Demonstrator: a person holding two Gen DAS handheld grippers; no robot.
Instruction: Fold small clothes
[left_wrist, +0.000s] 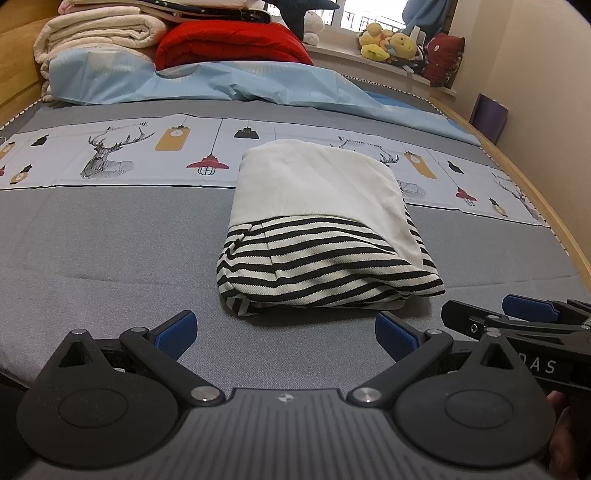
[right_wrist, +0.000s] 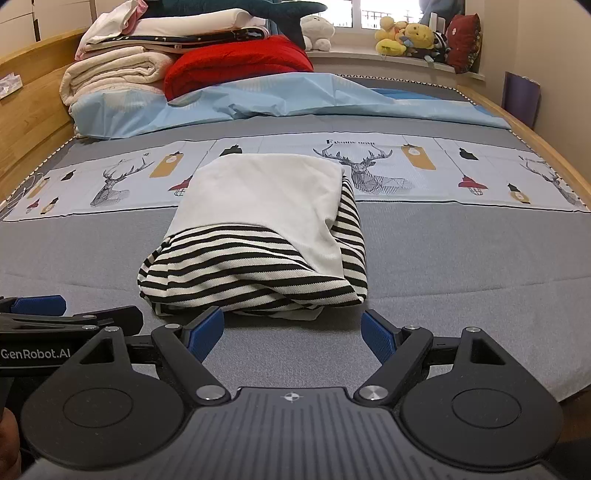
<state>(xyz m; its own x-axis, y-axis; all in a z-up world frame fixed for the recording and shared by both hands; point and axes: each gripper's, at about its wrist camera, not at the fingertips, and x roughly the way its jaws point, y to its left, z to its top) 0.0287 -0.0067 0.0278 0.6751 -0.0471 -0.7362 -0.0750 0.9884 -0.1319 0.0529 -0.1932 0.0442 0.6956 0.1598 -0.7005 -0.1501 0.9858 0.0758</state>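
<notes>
The left gripper (left_wrist: 286, 334) has its blue-padded fingers (left_wrist: 176, 334) spread wide apart with nothing between them, hovering low over the grey bed (left_wrist: 110, 240). The right gripper (right_wrist: 293, 334) is likewise spread wide and holds nothing. The folded garment (left_wrist: 317, 229), white on top with black-and-white stripes along its near edge, lies flat on the bed just ahead of both pairs of fingers and apart from them: slightly right of centre for the left pair, slightly left of centre for the right pair (right_wrist: 258, 236). Well beyond it, a red quilt (right_wrist: 236, 64) and a stack of cream blankets (right_wrist: 114, 74) sit at the far end of the bed.
</notes>
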